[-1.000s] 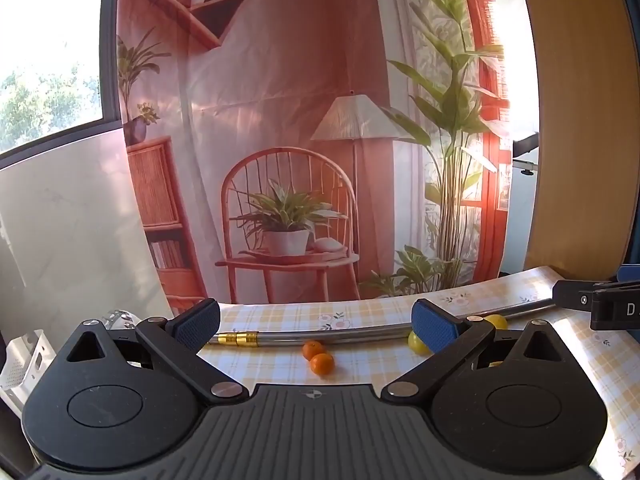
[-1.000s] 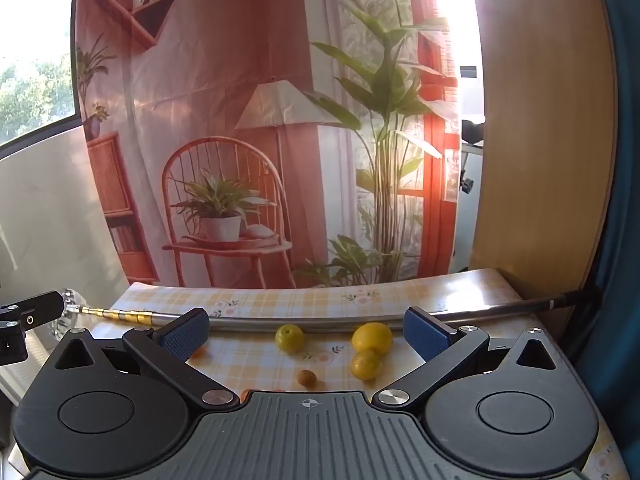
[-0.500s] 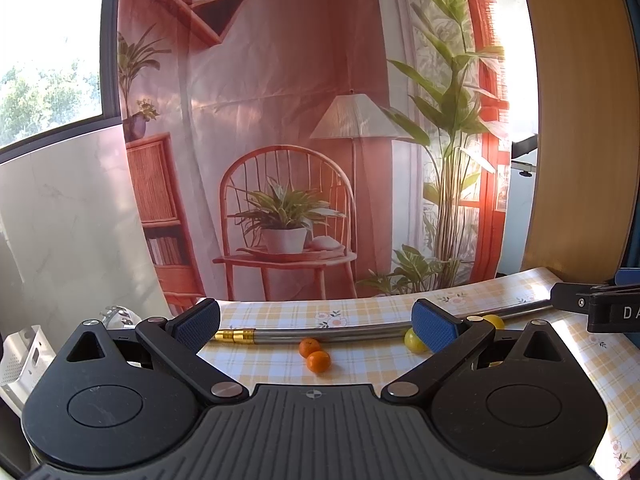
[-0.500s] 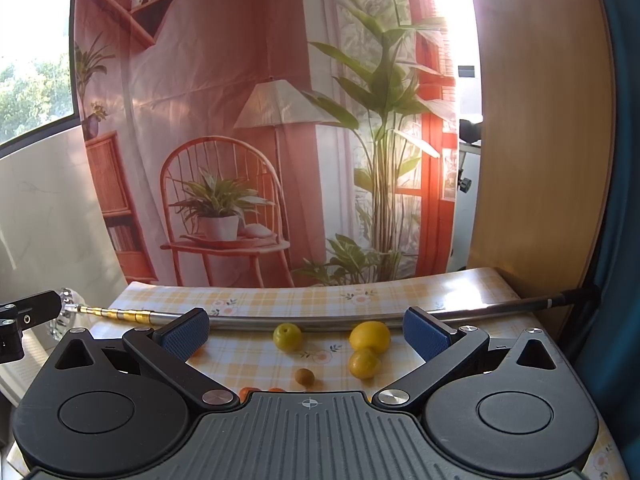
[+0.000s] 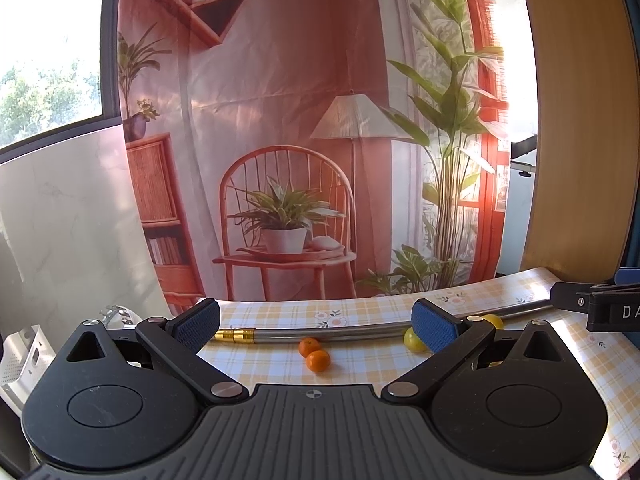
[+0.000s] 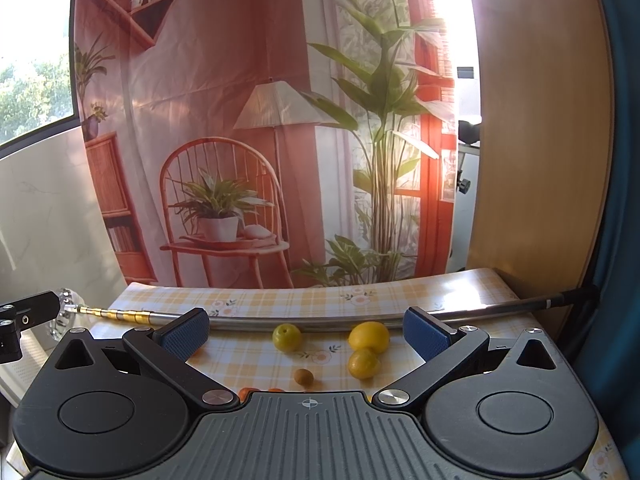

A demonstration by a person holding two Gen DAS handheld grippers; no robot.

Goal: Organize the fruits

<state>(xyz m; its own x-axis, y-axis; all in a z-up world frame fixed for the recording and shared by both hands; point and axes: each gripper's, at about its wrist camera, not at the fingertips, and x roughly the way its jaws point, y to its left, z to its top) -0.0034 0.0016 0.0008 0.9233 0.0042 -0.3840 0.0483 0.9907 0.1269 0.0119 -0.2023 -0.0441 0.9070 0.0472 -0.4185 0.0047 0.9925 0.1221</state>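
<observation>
Glossy checked tablecloth (image 6: 256, 354); shiny metal rod (image 5: 360, 330); matt wood panel (image 6: 536, 140).

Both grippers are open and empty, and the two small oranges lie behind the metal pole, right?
Not quite. The left wrist view shows the two small oranges in front of the metal pole, on the near side. Left gripper and right gripper are open and empty.

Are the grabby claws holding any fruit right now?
No. The left hand-held gripper and the right hand-held gripper are both open and hold nothing. The oranges and lemons lie loose on the checked tablecloth.
</observation>
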